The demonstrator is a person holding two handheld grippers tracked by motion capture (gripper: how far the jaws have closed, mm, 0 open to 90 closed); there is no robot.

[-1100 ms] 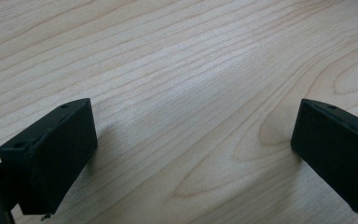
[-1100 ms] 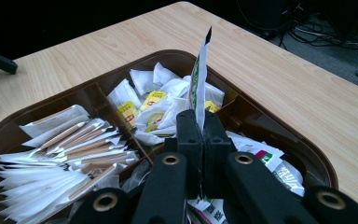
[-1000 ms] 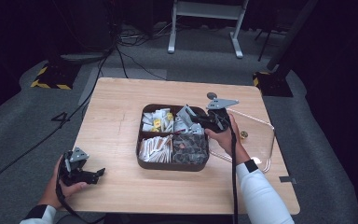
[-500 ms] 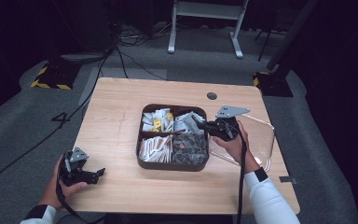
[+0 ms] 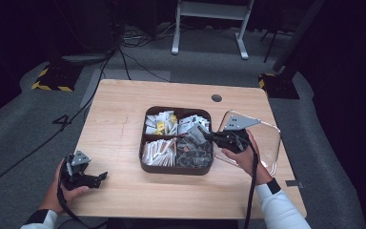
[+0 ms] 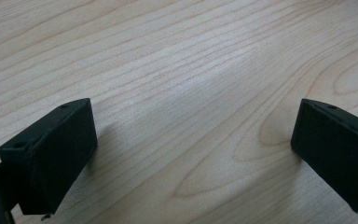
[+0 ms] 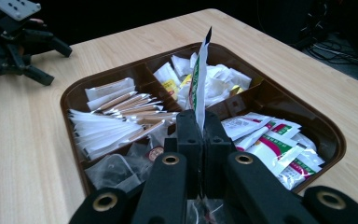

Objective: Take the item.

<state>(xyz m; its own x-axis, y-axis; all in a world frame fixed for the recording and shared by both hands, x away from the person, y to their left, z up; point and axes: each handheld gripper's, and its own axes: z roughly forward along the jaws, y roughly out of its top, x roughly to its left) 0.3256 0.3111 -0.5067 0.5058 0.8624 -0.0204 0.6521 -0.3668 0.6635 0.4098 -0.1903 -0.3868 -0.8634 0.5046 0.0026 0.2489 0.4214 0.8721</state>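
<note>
A brown tray (image 5: 176, 170) with four compartments sits mid-table, filled with packets and sachets. My right gripper (image 5: 204, 135) hovers over its right side, shut on a thin white packet (image 7: 199, 79) with green and red print, held upright and edge-on between the jaws. White-and-red packets (image 7: 270, 140) lie in the compartment below it. Near the table's front left corner, my left gripper (image 5: 97, 179) rests in a hand, jaws wide apart over bare wood (image 6: 191, 154) with nothing between them. It also appears far off as the left gripper (image 7: 18, 37) in the right gripper view.
A clear plastic lid (image 5: 269, 143) lies on the table right of the tray, under the right hand. A round cable hole (image 5: 216, 98) sits near the table's back edge. Bare wood spreads between the left gripper and the tray (image 7: 70, 100).
My right gripper has drawn back from the tray's far right compartment toward the person and slightly right, carrying the packet. The left gripper has stayed put.
</note>
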